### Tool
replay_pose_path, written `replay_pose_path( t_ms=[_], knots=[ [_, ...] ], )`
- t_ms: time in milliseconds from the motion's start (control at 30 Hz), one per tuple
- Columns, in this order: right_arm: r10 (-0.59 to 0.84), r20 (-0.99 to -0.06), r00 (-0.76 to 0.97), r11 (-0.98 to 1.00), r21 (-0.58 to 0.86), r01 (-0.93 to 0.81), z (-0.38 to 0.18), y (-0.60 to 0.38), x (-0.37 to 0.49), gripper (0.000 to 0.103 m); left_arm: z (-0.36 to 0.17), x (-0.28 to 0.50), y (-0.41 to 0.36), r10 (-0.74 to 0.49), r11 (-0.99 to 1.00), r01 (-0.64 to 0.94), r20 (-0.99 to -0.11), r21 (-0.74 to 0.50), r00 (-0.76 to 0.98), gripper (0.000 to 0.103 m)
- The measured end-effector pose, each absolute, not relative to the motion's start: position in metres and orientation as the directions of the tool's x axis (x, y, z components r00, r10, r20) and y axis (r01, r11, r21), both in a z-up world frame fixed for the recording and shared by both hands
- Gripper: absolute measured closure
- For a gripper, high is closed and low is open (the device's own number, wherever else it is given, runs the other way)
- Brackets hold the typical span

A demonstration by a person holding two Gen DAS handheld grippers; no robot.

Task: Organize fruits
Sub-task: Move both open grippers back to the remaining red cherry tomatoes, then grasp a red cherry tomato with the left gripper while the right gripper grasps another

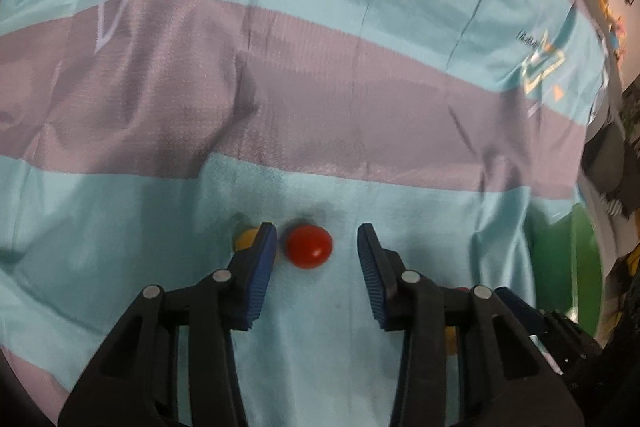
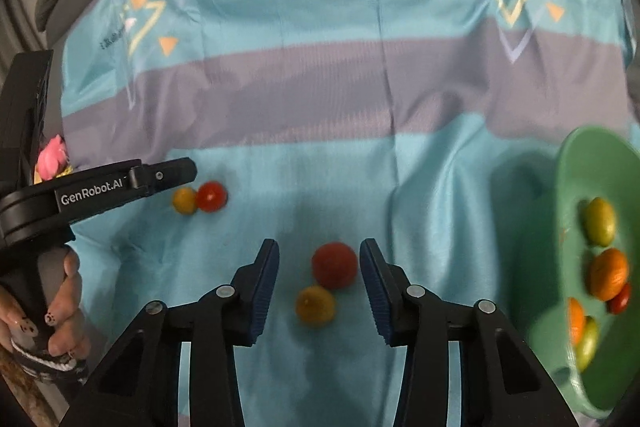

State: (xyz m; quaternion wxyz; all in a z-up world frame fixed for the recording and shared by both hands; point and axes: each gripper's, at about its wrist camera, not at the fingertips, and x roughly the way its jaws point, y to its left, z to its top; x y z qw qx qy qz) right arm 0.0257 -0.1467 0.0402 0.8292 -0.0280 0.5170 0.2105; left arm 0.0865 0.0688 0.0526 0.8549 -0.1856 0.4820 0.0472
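Low in the left wrist view, the left gripper point(image 1: 317, 241) is spreading its jaws around a small red round tomato point(image 1: 309, 246) on the teal-and-mauve striped cloth point(image 1: 320, 107), while the right gripper point(image 2: 319, 255) is gaping around another red tomato point(image 2: 334, 264) near the green bowl of fruit point(image 2: 568, 187) at right.

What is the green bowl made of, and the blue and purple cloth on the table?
The green bowl looks like smooth plastic or glazed ceramic: even colour, soft sheen; I cannot tell which. The cloth looks like thin, slightly shiny synthetic fabric: it shows sharp fold creases, wrinkles and printed logos.
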Motion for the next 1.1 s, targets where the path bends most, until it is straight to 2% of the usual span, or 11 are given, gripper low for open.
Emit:
replay_pose_path(
  t_ms=[400, 633, 1100],
  knots=[
    [0.295, -0.89, 0.347, 0.922, 0.17, -0.349, 0.023, -0.142, 0.036, 0.06, 0.035, 0.1, 0.061, -0.103, 0.945, -0.22, -0.86, -0.242, 0.5, 0.064],
    [0.29, -0.896, 0.336, 0.925, 0.172, -0.34, 0.019, -0.143, 0.041, 0.067, 0.019, 0.108, 0.052, -0.093, 0.95, -0.226, -0.884, -0.217, 0.458, 0.076],
    [0.292, -0.894, 0.34, 0.918, 0.164, -0.36, 0.018, -0.14, 0.041, 0.073, 0.031, 0.083, 0.054, -0.054, 0.936, -0.276, -0.864, -0.218, 0.501, 0.076]
  ],
)
